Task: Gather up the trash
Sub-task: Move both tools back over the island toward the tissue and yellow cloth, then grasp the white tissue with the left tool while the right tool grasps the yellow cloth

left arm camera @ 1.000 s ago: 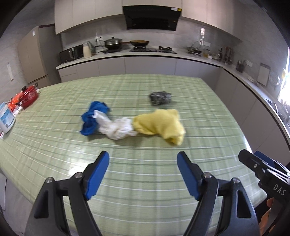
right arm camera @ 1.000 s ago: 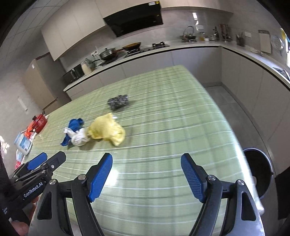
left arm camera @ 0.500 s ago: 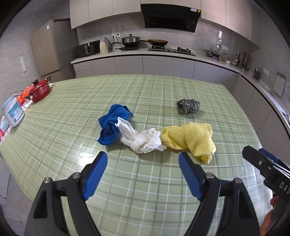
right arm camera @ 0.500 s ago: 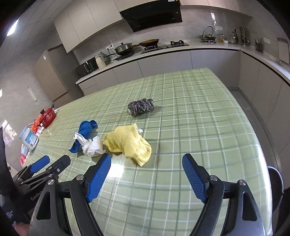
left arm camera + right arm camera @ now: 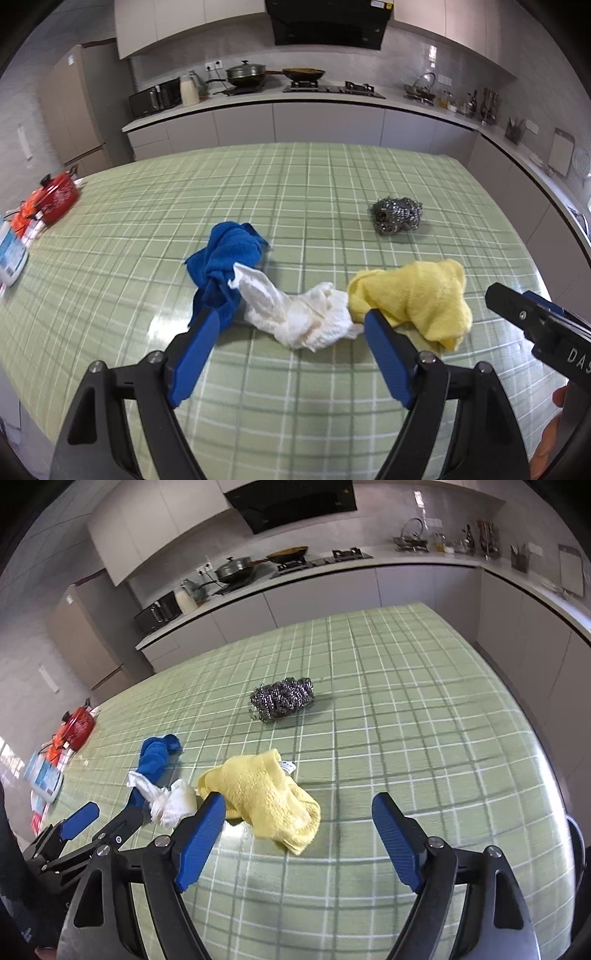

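Both grippers hover over the green checked tabletop (image 5: 332, 177) with fingers spread wide, holding nothing. The left gripper (image 5: 291, 321) frames a crumpled white tissue (image 5: 299, 317) (blue cloth (image 5: 225, 258) and yellow cloth (image 5: 417, 295) touching it). The right gripper (image 5: 299, 805) faces the yellow cloth.

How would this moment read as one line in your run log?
left gripper: open, facing white tissue | right gripper: open, near yellow cloth | nothing grasped

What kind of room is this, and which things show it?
Most likely a home kitchen. A range hood hangs over a gas stove with a lidded pot, a fridge stands at the left, and a steel scourer lies on the green checked table.
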Available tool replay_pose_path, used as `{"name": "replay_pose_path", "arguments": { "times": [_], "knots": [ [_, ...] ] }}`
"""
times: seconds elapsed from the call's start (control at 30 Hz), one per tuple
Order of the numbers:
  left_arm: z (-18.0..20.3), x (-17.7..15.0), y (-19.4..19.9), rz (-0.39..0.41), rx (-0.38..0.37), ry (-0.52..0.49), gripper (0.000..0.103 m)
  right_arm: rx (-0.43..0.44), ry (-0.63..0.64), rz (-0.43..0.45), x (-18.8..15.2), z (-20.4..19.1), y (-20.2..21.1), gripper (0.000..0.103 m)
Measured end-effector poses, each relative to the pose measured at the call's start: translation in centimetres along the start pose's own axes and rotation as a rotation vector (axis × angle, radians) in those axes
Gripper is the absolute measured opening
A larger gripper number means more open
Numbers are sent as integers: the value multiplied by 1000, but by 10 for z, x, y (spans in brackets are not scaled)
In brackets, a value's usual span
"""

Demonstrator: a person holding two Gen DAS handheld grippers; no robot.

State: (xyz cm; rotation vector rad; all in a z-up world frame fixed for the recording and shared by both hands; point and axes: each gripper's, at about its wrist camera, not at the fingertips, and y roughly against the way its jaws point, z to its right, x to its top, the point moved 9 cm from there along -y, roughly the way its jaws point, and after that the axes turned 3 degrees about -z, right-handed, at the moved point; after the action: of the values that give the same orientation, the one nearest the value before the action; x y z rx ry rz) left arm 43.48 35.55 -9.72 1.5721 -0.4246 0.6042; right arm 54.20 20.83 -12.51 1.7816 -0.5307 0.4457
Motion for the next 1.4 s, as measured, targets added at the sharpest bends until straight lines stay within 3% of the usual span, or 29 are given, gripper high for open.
{"name": "replay_pose_path", "arguments": {
  "times": [0.23,0.4,0.67,0.7,0.77,0.8,0.83,1.13,1.4],
  "knots": [
    [2,2,-28,-50,-73,-49,82,-45,0,-32,3,-13,-29,83],
    [6,0,-44,-72,-83,-82,82,-69,-5,-57,4,-16,-49,83],
    [1,-8,-60,-98,-128,-80,84,-49,3,-105,2,-24,-78,84],
    [1,-10,-60,-101,-140,-72,82,-37,11,-116,1,-27,-82,83],
    [0,-11,-60,-100,-161,-55,64,-22,26,-133,-4,-31,-87,79],
    [1,-12,-59,-104,-171,-54,60,-8,34,-136,-7,-34,-89,57],
    [2,-12,-58,-102,-174,-57,55,2,41,-145,-9,-36,-91,48],
    [9,-6,-36,-53,-189,-31,28,-3,48,-70,-4,-29,-63,43],
    [21,-11,-26,-50,-155,-25,31,7,17,-21,-1,-4,-22,43]
  ]
}}
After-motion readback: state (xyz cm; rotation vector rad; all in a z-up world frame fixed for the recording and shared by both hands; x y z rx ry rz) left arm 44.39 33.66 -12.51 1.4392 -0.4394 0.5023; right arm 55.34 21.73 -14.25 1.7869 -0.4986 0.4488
